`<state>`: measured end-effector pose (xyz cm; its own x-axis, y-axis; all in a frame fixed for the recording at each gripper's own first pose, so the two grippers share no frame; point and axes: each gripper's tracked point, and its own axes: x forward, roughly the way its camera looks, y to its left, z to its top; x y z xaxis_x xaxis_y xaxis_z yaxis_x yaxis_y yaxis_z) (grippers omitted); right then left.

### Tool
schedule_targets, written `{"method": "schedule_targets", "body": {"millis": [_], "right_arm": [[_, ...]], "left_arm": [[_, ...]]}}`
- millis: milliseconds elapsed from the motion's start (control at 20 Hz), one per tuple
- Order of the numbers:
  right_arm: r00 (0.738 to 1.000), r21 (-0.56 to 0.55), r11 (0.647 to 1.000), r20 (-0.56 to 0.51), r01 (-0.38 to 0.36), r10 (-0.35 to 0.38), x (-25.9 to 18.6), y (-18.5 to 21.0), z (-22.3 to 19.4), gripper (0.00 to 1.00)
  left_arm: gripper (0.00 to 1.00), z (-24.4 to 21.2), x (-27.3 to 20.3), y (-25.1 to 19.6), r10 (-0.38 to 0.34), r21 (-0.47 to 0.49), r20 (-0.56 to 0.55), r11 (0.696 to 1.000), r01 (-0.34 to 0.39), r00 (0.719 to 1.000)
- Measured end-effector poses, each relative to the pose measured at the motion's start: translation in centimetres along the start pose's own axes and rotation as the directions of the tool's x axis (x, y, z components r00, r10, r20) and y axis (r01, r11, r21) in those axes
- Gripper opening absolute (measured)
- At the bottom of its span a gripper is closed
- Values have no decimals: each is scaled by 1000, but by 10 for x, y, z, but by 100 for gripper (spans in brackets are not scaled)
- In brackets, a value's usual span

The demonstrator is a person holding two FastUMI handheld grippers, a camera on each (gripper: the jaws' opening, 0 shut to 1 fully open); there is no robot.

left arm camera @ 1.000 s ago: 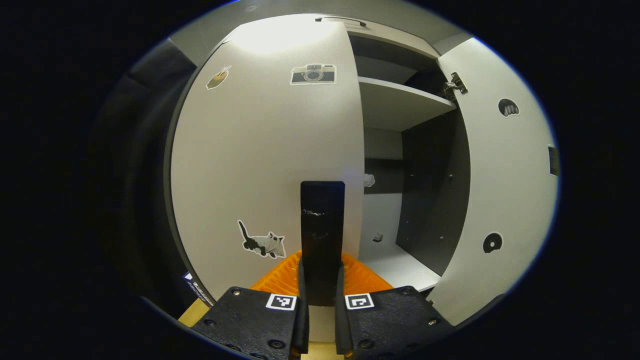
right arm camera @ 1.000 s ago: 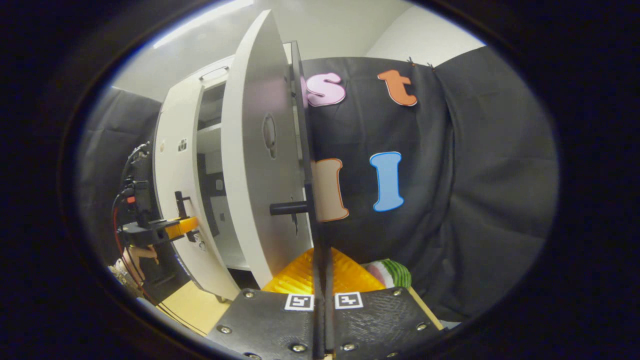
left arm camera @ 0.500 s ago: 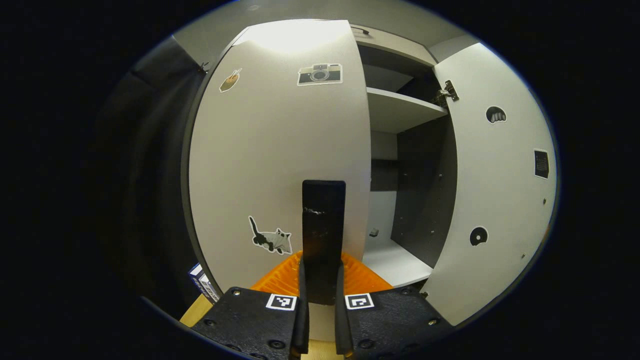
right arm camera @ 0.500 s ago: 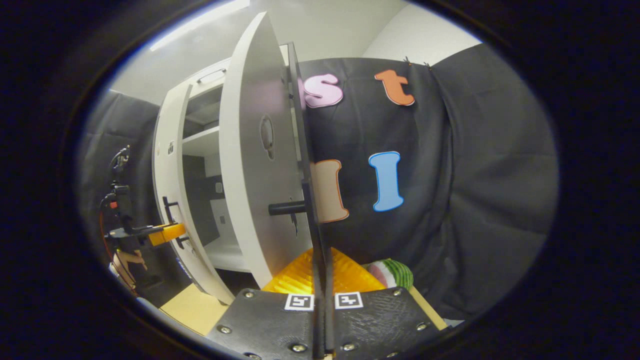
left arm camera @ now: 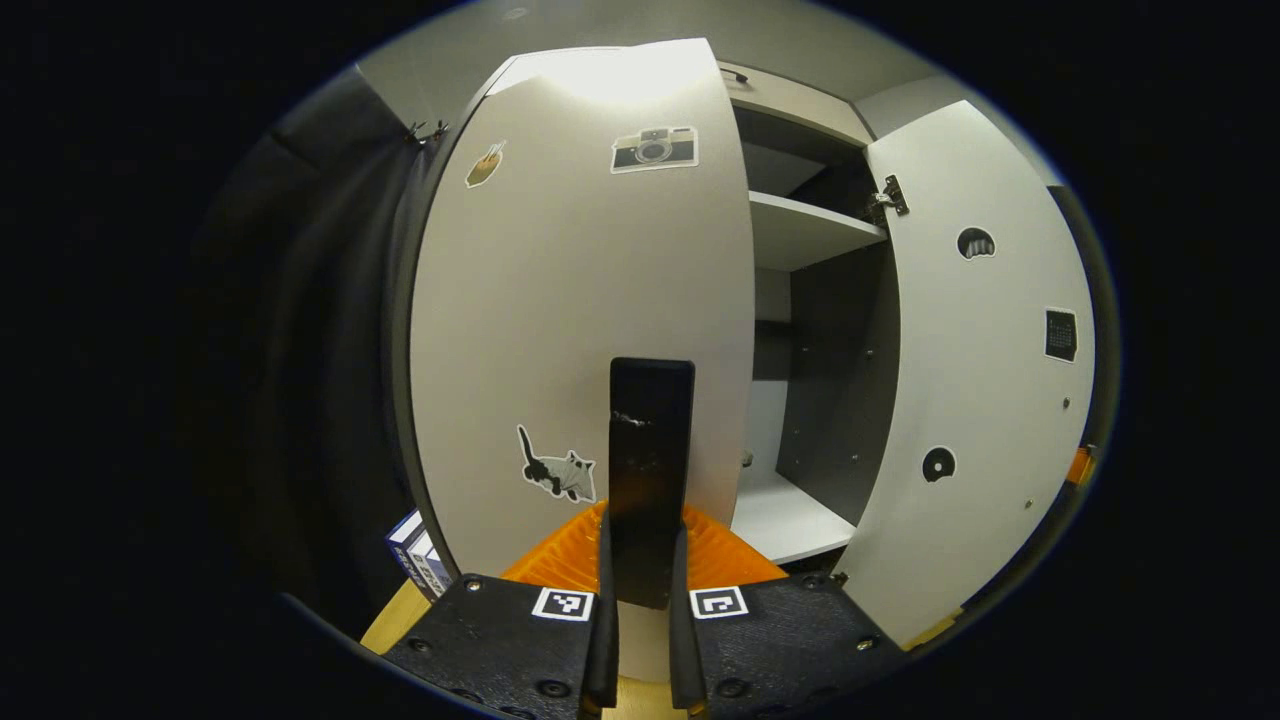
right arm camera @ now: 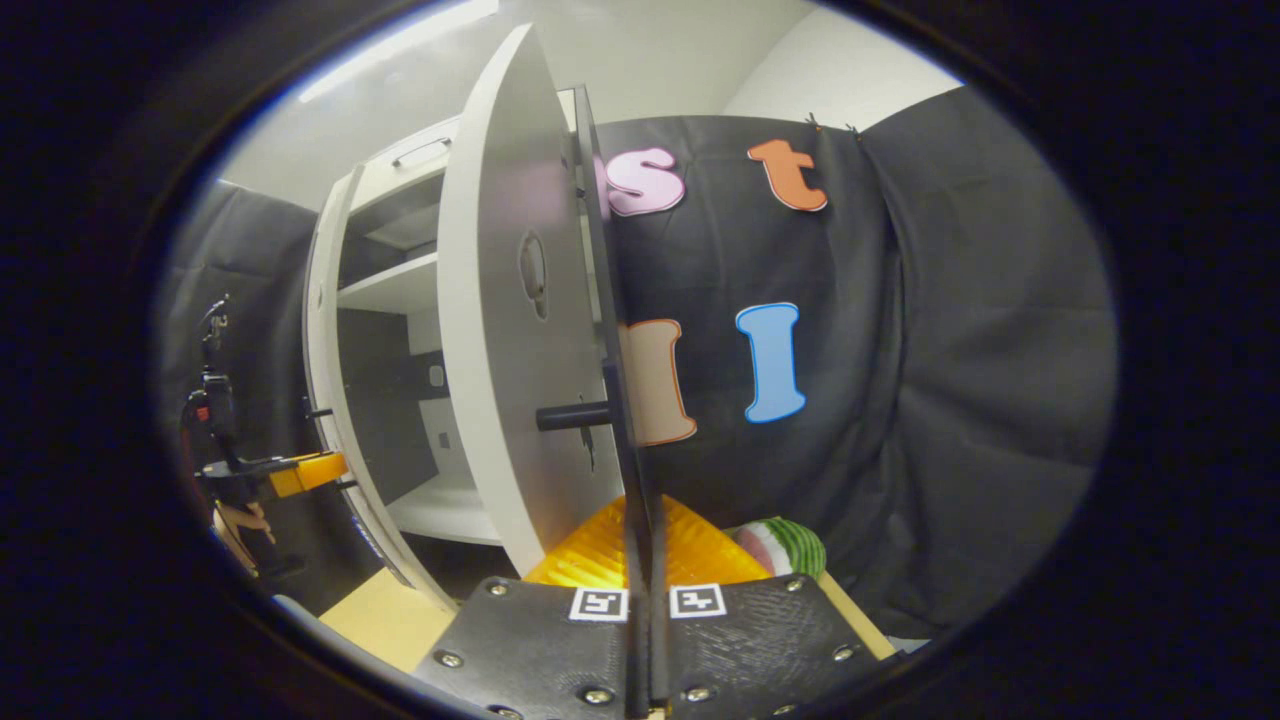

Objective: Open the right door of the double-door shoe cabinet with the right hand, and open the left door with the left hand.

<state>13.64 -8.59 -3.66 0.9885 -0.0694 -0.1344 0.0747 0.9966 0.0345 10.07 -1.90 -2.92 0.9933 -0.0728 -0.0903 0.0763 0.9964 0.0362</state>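
Left gripper pinches left handle; right gripper pinches right handle. Both doors stand ajar. Best practice: swing each door outward from the cabinet along its hinge arc.

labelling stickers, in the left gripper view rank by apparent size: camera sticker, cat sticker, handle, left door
1. left door
2. handle, though its nearness to the camera inflates it
3. camera sticker and cat sticker look alike, so unranked
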Motion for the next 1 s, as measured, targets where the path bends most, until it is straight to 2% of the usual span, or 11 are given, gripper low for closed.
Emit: {"method": "schedule_targets", "body": {"millis": [600, 1000], "right_arm": [[1000, 2, 1000, 2, 8, -8, 0, -1, 0, 1], [1000, 15, 1000, 10, 8, -8, 0, 0, 1, 1]], "left_arm": [[20, 1, -40, 23, 13, -7, -14, 1000, -13, 1000], [17, 1, -72, 56, 75, -6, -22, 997, -75, 997]]}}
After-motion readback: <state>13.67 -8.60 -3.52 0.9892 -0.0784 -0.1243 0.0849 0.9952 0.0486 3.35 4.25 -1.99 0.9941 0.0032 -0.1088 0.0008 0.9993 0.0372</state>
